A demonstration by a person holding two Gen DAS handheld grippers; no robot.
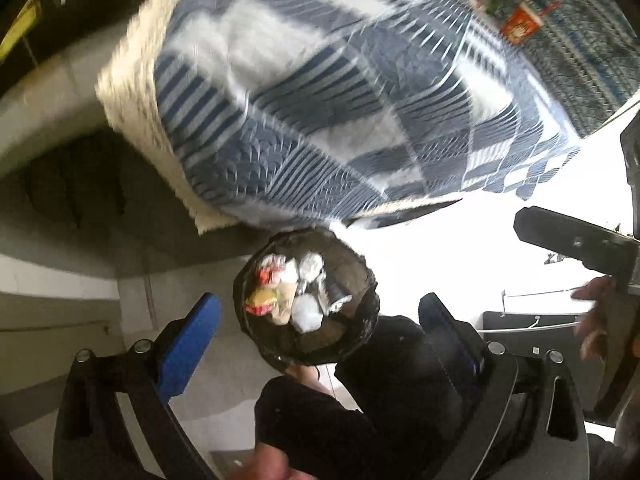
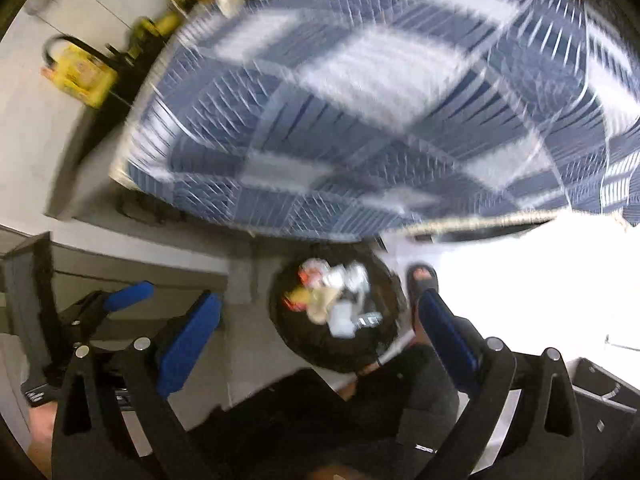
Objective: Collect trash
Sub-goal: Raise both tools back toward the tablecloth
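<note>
Both your grippers hang above the trash bin [image 1: 306, 298], and neither holds anything. The left gripper [image 1: 320, 320] has its blue pads spread wide with only the bin and floor showing between them; the right gripper [image 2: 320, 320] stands just as wide, equally empty. The bin, lined with a black bag, sits on the floor just beside the near edge of the bed, and it already holds crumpled white paper [image 1: 307, 314], foil-like scraps and a red and yellow wrapper [image 1: 262, 302].

From how things lie, a drop into the bin looks finished, and the step in hand is going for the next piece. That calls for swinging both tools away from the bin toward whatever litter remains, then coming down with the pads straddling it.

The likeliest candidate is the orange carton [image 1: 522, 24] lying on the woven rug [image 1: 580, 60] past the far edge of the bed; whether it counts as trash you must judge. The blue and white quilt [image 1: 320, 100] covering the bed looks bare of litter across its middle, though the blur hides small things.

Mind your own legs in dark trousers [image 1: 320, 420] and the sandalled foot [image 2: 422, 276] touching the bin's side. A yellow bag [image 2: 80, 74] rests on the floor near the bed's far corner.
</note>
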